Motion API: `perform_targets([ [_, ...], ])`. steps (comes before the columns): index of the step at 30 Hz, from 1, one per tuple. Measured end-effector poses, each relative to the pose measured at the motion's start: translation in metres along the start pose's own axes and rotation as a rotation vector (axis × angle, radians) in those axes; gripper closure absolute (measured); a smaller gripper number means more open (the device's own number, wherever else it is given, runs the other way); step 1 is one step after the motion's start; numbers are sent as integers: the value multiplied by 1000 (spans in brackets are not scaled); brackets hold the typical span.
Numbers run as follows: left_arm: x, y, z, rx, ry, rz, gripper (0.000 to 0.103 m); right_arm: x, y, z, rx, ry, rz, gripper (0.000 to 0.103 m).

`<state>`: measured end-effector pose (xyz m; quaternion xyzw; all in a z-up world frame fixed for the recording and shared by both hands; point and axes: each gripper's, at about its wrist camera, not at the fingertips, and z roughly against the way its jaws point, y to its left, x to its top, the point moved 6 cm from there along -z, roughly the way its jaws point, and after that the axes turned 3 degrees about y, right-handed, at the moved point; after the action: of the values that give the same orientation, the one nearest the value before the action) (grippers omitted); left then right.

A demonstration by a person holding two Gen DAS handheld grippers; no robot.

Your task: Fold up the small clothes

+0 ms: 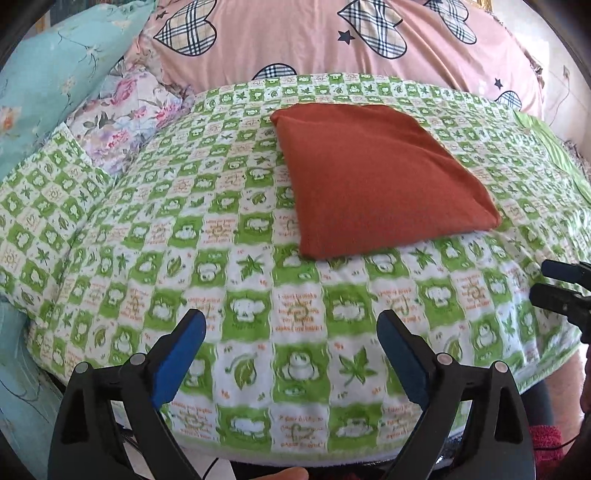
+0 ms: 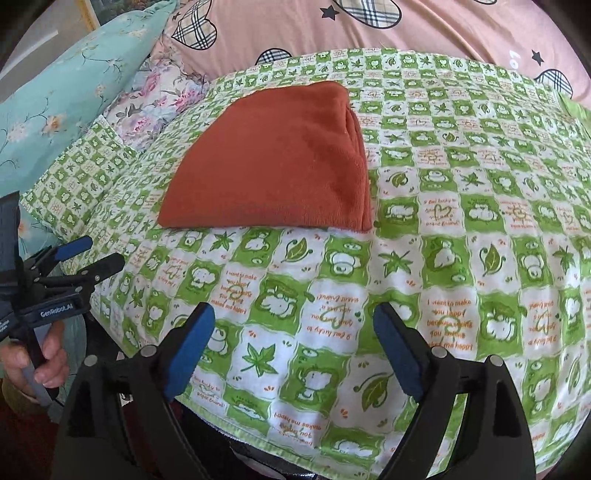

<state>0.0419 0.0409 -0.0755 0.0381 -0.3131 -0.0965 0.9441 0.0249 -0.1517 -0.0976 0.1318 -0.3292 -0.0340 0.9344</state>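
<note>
The green-and-white checked cotton bedspread (image 2: pixel 443 258) carries a rust-orange knitted garment (image 2: pixel 280 162), folded into a flat packet near its middle, long axis running away toward the pink heart-print quilt (image 2: pixel 443 33). Folding looks finished; a next move would be setting it aside. Left gripper (image 1: pixel 291 349) and right gripper (image 2: pixel 293 338) hover short of it, jaws apart, empty.

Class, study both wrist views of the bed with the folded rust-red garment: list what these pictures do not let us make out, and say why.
- What kind of garment the rust-red garment is: folded into a pad, both views show only its outer layer.
- Its underside: hidden against the green checked cover in both views.
- Right gripper in the left wrist view: cut off by the right edge.
- Small orange print on the cover: blurred in the left wrist view.
</note>
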Motion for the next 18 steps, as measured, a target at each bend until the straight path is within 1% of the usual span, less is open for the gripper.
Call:
perform_targets([
  [4, 10, 1, -7, -6, 10, 7, 9, 8, 1, 0, 7, 2, 10, 12],
  [9, 12, 0, -10, 2, 21, 6, 8, 14, 5, -3, 2, 13, 45, 7],
  [12, 13, -2, -11, 7, 24, 1, 8, 19, 5, -7, 3, 27, 61, 7],
  [18, 25, -1, -13, 17, 24, -5, 8, 41, 9, -10, 8, 14, 70, 7],
])
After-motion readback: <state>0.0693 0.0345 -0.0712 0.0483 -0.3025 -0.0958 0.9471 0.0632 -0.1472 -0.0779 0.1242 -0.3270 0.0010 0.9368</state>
